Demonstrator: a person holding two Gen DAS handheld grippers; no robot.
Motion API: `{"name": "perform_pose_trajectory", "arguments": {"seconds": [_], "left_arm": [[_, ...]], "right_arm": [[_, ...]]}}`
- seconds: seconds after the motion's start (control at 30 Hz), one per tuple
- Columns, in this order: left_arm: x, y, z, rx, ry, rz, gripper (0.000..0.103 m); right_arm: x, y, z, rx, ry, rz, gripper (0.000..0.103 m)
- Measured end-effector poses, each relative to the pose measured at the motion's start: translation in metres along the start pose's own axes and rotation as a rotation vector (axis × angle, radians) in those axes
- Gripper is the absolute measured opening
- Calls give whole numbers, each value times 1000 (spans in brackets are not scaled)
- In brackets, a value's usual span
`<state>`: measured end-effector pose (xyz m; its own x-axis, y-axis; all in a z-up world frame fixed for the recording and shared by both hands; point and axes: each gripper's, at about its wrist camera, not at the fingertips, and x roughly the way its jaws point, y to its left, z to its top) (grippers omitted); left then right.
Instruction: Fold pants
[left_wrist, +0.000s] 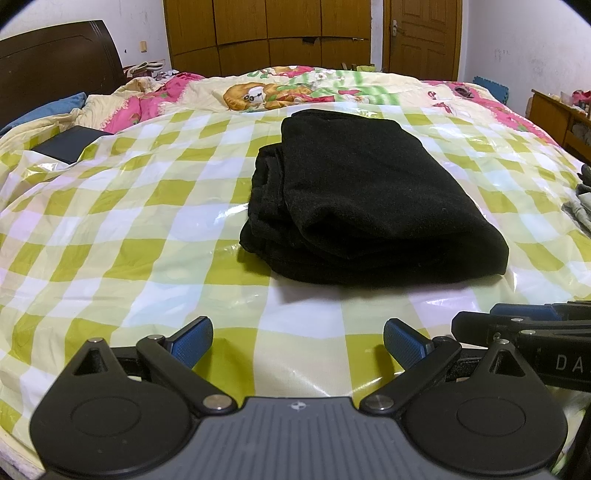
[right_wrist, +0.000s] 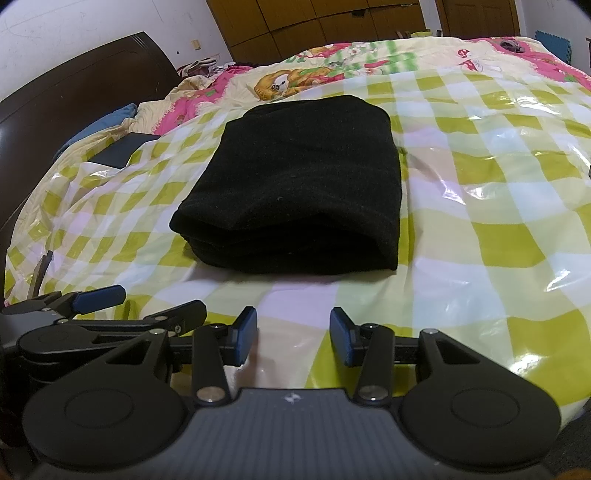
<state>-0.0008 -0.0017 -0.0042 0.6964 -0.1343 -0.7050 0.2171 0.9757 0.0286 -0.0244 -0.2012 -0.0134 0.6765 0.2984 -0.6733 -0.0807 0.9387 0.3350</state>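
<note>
Black pants (left_wrist: 369, 199) lie folded into a thick, compact stack on the green-and-white checked plastic sheet (left_wrist: 129, 221) that covers the bed. The right wrist view shows the same stack (right_wrist: 295, 184) from its near folded edge. My left gripper (left_wrist: 298, 341) hovers over the sheet in front of the stack, jaws wide apart and nothing between them. The right gripper (right_wrist: 293, 334) sits beside it, jaws partly apart and also empty. Each gripper shows in the other's view: the right gripper (left_wrist: 517, 325) at the right edge, the left gripper (right_wrist: 99, 306) at the left edge.
A dark flat box (left_wrist: 70, 147) lies at the sheet's left edge near a blue pillow (left_wrist: 44, 110). Behind are a cartoon-print quilt (left_wrist: 295, 88), a dark headboard (left_wrist: 55, 62), wooden wardrobes (left_wrist: 266, 33) and a door (left_wrist: 421, 33). Grey cloth (left_wrist: 580, 206) lies at the far right.
</note>
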Motion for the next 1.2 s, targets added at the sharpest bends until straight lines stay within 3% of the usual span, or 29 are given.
{"name": "perform_pose_trajectory", "arguments": {"seconds": [1.2], "left_arm": [[2, 1, -1, -1, 6, -2, 103]], "right_arm": [[-1, 0, 0, -5, 1, -4, 46]]}}
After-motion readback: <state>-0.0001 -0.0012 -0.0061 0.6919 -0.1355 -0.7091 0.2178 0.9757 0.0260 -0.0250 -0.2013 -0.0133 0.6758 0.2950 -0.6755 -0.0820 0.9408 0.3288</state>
